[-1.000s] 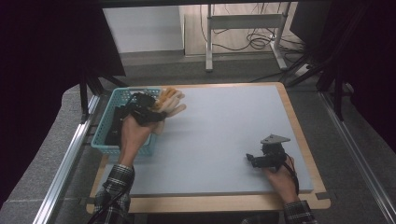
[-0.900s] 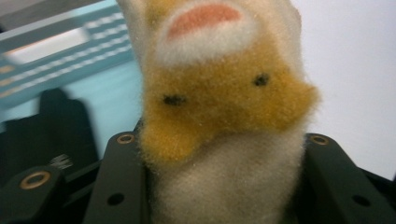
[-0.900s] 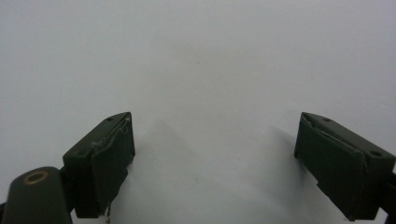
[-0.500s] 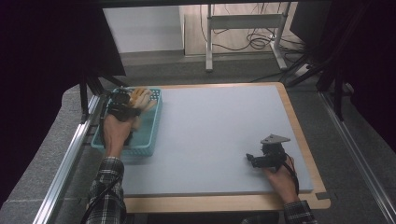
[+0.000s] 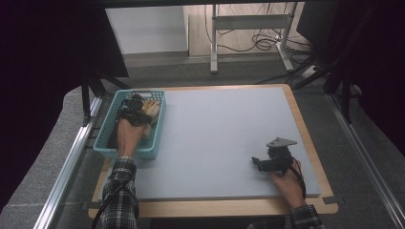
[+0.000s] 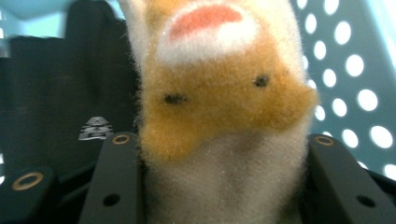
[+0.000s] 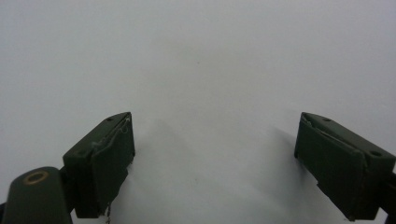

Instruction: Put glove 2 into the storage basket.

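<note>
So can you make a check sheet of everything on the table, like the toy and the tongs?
Surface: grey mat on a wooden board, bare in the middle.
Job's things: plush toy, orange and white, inside the teal basket at the mat's left edge.
Clutter: nothing seen.
Tongs: left tongs in the basket, jaws just easing open, toy between them and touching both; right tongs open over bare mat.
Cables: loose ones on the floor behind the table.
Surroundings: metal stand, dark curtains.

the basket sits at the table's left edge, with the plush toy inside it, toward its far end. the right gripper rests on the table near its front right corner, well apart from the basket.
</note>
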`<state>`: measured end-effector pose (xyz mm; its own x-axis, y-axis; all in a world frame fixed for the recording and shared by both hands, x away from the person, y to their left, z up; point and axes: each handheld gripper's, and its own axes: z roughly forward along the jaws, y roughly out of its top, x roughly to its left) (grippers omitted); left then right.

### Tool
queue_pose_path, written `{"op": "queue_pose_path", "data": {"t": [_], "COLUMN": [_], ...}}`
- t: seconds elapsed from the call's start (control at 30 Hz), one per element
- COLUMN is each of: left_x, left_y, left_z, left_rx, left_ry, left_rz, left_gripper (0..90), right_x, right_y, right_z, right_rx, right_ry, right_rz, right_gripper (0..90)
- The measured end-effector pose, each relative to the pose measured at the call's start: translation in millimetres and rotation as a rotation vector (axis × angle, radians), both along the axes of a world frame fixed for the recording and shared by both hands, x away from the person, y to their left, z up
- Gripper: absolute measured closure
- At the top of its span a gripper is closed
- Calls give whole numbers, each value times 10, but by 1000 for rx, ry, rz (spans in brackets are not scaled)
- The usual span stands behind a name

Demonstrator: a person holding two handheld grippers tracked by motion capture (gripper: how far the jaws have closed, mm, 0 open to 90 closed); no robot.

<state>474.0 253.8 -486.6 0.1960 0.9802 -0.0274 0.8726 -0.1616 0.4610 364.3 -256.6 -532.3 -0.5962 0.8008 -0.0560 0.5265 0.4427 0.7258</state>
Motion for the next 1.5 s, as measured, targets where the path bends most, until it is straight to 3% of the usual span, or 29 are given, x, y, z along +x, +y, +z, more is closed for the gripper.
{"op": "queue_pose_path", "data": {"t": [0.17, 0.37, 0.4, 0.5, 0.67, 0.77, 0.87, 0.93, 1.0, 1.03, 1.07, 1.13, 1.2, 1.5], "left_x": [41, 58, 53, 10, -86, -163, -215, -218, -184, -184, -150, -125, -107, -113], "left_y": [-21, 16, 14, 59, 159, 232, 285, 302, 320, 320, 329, 314, 283, 151], "left_z": [-74, -133, -135, -53, 170, 310, 360, 329, 225, 225, 138, 61, 5, -7], "left_rx": [-7, -21, -27, -51, -102, -111, -89, -27, 10, 10, 13, 13, -6, -80], "left_ry": [45, 139, 138, 126, 53, -19, -70, -71, -39, -39, -4, 19, 35, 45], "left_rz": [-14, -43, -38, -45, -41, -29, -8, 12, 29, 29, 30, 33, 24, -31], "left_gripper": [474, 214, 154, 101, 105, 207, 476, 633, 758, 786, 801, 816, 824, 838], "right_x": [0, 0, 0, 0, 0, 0, 0, 0, -2, -2, -1, -1, 0, -2], "right_y": [0, 0, 0, 0, 1, 1, 1, 0, 2, 2, 1, 1, 0, 2], "right_z": [0, 0, 0, 0, 0, 0, 0, 0, 0, 0, 0, 0, 0, 0], "right_rx": [0, 0, 0, 0, 0, 0, 0, 0, 1, 1, 0, 1, 0, 1], "right_ry": [0, 0, 0, 0, 0, 0, 0, 0, 1, 1, 0, 1, 0, 1], "right_rz": [0, 0, 0, 0, 0, 0, 0, 0, -1, -1, 0, -1, 0, -1], "right_gripper": [117, 117, 118, 118, 117, 117, 117, 117, 118, 118, 118, 117, 117, 117]}}
